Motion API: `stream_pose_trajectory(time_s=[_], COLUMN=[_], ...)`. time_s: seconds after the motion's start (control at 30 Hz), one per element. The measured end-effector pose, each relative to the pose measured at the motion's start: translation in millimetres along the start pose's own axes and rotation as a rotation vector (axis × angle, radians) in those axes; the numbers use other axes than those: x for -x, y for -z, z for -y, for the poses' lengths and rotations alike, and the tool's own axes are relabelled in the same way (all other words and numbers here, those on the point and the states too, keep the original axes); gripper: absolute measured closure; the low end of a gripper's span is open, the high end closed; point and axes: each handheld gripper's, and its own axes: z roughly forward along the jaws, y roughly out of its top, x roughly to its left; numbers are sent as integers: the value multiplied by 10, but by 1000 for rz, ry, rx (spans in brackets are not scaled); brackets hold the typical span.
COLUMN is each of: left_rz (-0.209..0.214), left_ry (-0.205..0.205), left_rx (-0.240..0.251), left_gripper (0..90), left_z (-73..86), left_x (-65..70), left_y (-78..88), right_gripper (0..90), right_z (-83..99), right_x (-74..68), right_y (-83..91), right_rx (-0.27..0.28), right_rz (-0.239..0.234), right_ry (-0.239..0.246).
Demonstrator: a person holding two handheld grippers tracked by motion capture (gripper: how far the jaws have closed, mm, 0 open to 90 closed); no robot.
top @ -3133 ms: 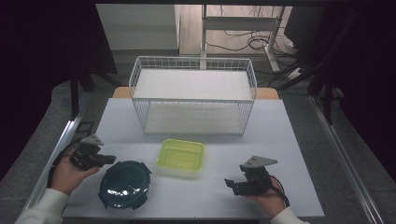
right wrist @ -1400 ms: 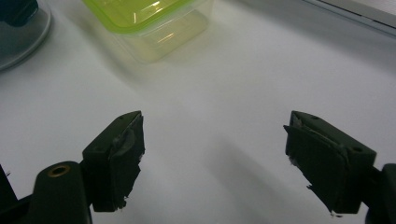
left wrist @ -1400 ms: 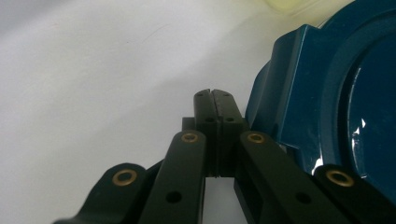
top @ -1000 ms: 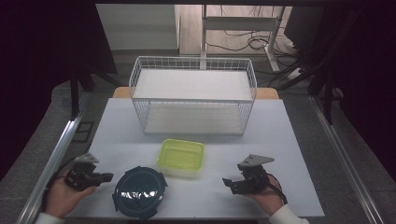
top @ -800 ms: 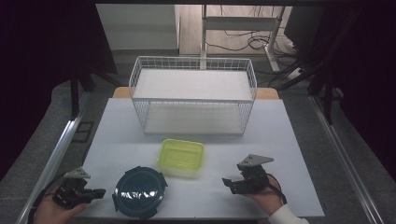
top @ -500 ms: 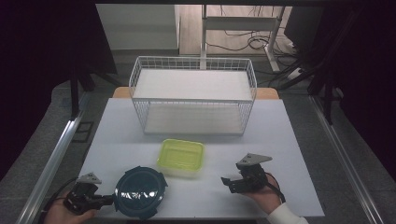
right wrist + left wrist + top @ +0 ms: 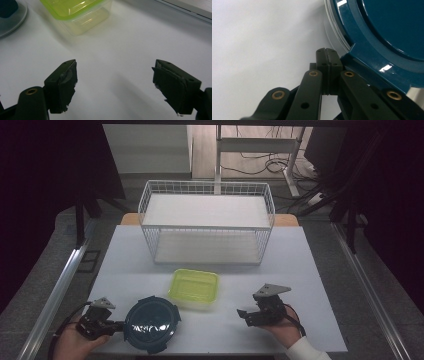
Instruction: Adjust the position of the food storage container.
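1. High view: the blue round container [image 7: 151, 324] sits at the tabletop's [image 7: 310, 270] near edge.
2. Left gripper [image 7: 120, 324], jaws closed on nothing, touches the container's latch.
3. Right gripper [image 7: 241, 314] rests wide open.

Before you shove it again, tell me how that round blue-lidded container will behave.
The container is low and wide, so it will probably slide flat rather than tip. Its glossy lid and the smooth table suggest it glides easily. The shut left gripper sits off-centre beside a lid tab, so a push there may spin it.
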Motion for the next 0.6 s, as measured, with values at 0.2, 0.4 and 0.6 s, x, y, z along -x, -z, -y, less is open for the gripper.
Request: stream_pose_trajectory(time_s=[0.2,0.4,0.6], left_rz=[20,30,65], left_ry=[-39,-36,27], left_rx=[-5,4,55], left_gripper=[900,900,900], left_z=[-47,-50,24], left_x=[40,36,-16], left_y=[-39,-52,-18], right_gripper=[196,196,196], right_z=[3,9,-14], right_x=[-1,2,-5], right_y=[2,10,31], right_rx=[2,3,22], right_rz=[3,6,-5], right_ry=[-3,-5,-21])
